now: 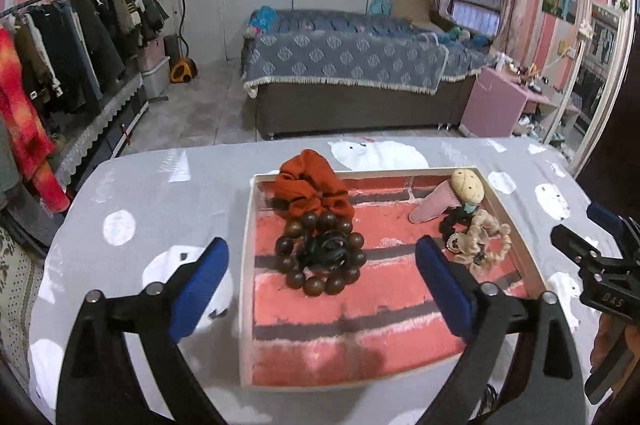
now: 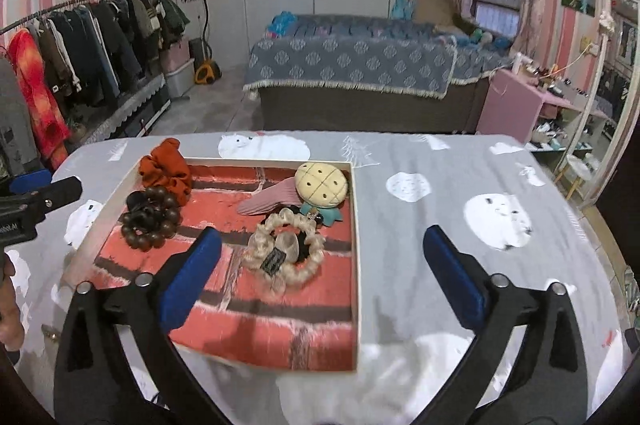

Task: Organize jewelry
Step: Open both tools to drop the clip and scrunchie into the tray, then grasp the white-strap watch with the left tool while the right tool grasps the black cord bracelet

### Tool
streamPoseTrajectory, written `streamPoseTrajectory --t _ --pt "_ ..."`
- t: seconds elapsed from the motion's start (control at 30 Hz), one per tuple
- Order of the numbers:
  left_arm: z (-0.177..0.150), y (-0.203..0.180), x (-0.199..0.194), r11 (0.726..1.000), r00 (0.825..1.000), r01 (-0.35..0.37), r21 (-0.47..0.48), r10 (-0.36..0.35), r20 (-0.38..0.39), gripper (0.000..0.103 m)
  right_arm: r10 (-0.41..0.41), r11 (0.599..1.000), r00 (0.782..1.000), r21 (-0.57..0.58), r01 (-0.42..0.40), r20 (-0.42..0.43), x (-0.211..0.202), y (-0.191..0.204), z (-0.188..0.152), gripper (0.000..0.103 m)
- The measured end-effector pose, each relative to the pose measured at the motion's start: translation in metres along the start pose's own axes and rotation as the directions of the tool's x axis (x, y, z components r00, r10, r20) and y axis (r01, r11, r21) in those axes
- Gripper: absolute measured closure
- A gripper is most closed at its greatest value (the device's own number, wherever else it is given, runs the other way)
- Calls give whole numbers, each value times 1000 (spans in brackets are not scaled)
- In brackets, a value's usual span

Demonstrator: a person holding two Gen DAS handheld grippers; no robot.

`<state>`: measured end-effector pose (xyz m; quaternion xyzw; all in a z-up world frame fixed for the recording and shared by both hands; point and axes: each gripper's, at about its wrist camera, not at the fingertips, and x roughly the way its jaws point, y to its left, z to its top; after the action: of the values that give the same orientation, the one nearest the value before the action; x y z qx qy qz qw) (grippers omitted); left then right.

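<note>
A shallow white-rimmed tray (image 1: 249,225) with a red brick-pattern lining lies on the table. In it lie an orange scrunchie (image 1: 310,185), a brown wooden bead bracelet (image 1: 320,257) around a black hair tie, a pink hair clip (image 1: 430,203), a cream pineapple-shaped clip (image 1: 468,185) and a cream braided scrunchie (image 1: 486,239). The tray (image 2: 356,265) also shows in the right wrist view with the bead bracelet (image 2: 151,221), the braided scrunchie (image 2: 286,249) and the pineapple clip (image 2: 320,185). My left gripper (image 1: 322,269) is open and empty above the tray. My right gripper (image 2: 322,257) is open and empty over the tray's right edge.
The table wears a grey cloth (image 1: 160,193) with white polar bear prints. Behind it stand a bed (image 1: 344,65), a clothes rack (image 1: 72,37) at the left and a pink nightstand (image 1: 500,101) at the right.
</note>
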<state>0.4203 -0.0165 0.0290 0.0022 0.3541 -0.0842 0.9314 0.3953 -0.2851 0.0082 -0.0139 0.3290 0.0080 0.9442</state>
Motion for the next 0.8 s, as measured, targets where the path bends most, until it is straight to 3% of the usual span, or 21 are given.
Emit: streamPoseTrajectory --t 0.23,0.33,0.47,0.8 --pt "-26 13 -38 1000 1000 3 -3 -3 30 7 -2 1000 999 20 1 39 -43 5 -23 4" --pt "-40 17 -53 1000 998 -28 10 27 52 7 42 998 998 40 -44 47 -57 6 -40 4" --pt "-67 25 -72 998 997 -58 5 58 57 7 44 998 997 38 -46 55 -75 14 -64 4" --pt "-131 44 -86 990 991 -133 -57 133 9 7 12 998 1000 55 -12 -12 -74 31 -123 4"
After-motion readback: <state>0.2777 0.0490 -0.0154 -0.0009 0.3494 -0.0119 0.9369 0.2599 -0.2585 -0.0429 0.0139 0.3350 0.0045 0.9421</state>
